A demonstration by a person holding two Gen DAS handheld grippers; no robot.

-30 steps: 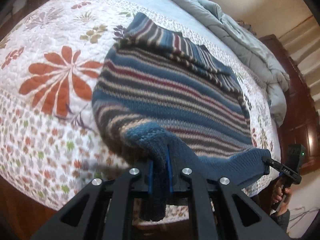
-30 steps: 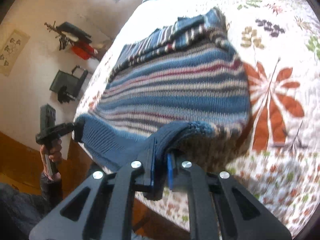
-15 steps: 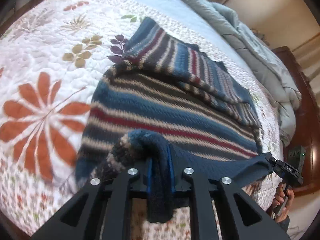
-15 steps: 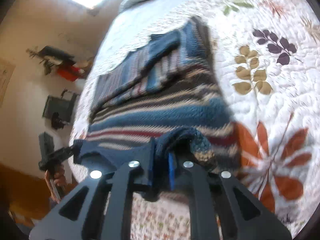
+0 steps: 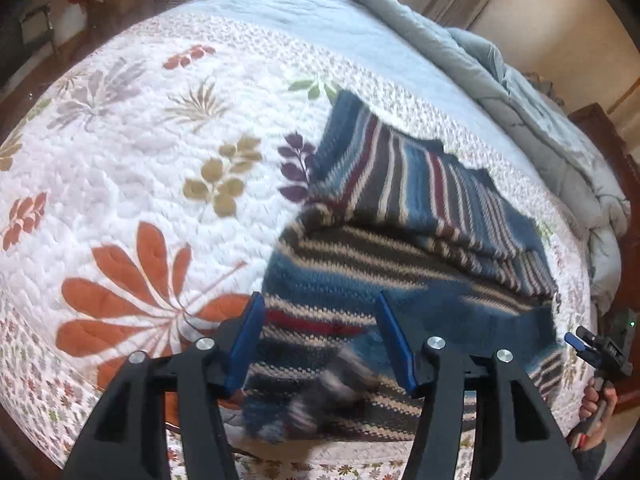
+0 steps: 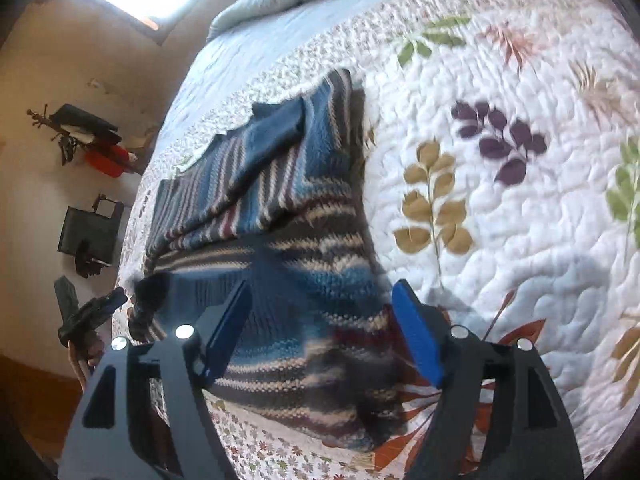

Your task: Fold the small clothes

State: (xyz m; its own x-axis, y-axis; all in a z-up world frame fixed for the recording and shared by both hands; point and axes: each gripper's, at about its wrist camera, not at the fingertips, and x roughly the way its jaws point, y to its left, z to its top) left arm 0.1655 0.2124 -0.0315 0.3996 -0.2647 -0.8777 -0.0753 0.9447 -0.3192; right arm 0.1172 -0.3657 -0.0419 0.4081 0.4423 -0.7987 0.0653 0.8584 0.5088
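I see both my left gripper (image 5: 322, 338) and right gripper (image 6: 322, 330) with fingers spread apart, holding nothing. The striped sweater (image 5: 400, 248) lies on the bed (image 5: 140, 140), directly ahead of both. Its long axis runs across between them, so I judge neither hand is nearer.

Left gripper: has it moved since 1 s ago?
Yes. The left gripper went from the bed's near edge forward over the blue striped knit sweater, past the orange flower print, and opened.

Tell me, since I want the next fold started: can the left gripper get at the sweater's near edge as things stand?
Probably yes. The left gripper has its jaws wide open and empty, right above the striped sweater on the quilt. Nothing lies between.
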